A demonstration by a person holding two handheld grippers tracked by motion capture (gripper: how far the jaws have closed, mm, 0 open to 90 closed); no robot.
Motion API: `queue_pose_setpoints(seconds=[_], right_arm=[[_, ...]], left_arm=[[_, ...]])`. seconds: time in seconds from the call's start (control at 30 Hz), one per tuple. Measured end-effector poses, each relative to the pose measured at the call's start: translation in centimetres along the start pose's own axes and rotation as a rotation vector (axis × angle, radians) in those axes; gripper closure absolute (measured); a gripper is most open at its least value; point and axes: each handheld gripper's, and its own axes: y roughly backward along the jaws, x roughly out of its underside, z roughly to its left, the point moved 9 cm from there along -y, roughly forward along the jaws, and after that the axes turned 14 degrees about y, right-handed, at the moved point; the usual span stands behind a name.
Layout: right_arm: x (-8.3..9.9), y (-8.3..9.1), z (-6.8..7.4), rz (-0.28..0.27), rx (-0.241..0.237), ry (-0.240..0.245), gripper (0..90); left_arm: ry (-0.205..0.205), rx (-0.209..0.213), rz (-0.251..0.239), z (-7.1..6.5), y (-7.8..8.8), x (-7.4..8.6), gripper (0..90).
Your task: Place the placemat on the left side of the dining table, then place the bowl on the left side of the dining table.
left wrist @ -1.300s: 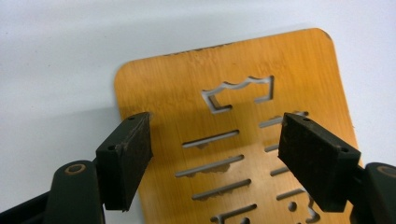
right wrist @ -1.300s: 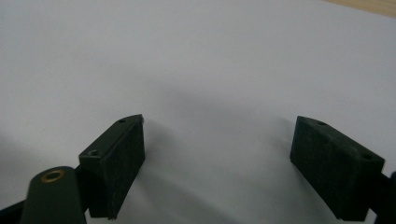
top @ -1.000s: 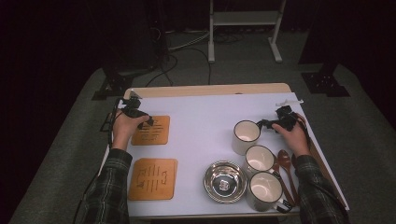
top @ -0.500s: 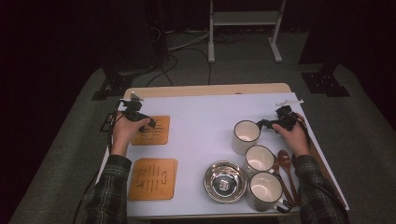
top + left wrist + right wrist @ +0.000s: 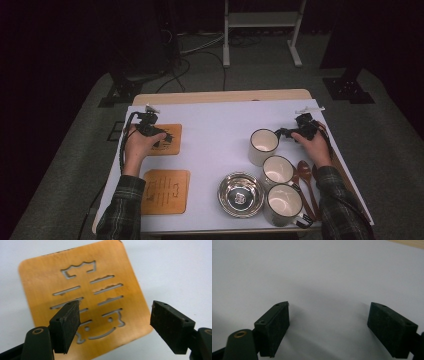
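A wooden coaster with cut-out slots lies at the left of the white table. My left gripper hovers over it, open. In the left gripper view the coaster lies just below the left gripper, with nothing between the fingers. A second wooden coaster lies nearer the front edge. At the right, my right gripper stands open beside the farthest white mug. In the right gripper view, the right gripper has only bare white table beneath it.
Two more white mugs stand in a row toward the front right. A steel bowl sits left of them. Brown wooden spoons lie under the right forearm. A metal stand and cables lie on the floor beyond.
My left hand has moved right and a little nearer, from the coaster's far-left corner to over the coaster. The right hand has kept still.
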Motion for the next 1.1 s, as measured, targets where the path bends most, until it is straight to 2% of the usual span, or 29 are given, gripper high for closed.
queue_pose_setpoints(seconds=[0.2,0.6,0.7,0.8,0.83,1.1], right_arm=[[0.0,0.0,0.0,0.000,0.000,0.000,16.2],[0.0,0.0,0.0,0.001,0.000,0.002,16.1],[0.0,0.0,0.0,0.001,0.000,0.002,16.1],[0.0,0.0,0.0,0.001,0.001,0.002,16.1],[0.0,0.0,0.0,0.001,0.000,0.001,16.1],[0.0,0.0,0.0,0.001,0.000,0.000,16.1]], left_arm=[[-0.021,0.029,-0.015,-1.3,0.4,0.3,22.9],[-0.074,0.063,0.009,-3.4,0.3,1.7,23.4],[-0.075,0.096,0.011,-4.3,0.3,2.0,25.3],[-0.098,0.099,0.018,-4.8,0.2,2.4,25.4],[-0.092,0.102,0.016,-5.0,0.1,2.5,25.3],[-0.124,0.111,0.026,-6.1,0.3,3.4,25.4]])
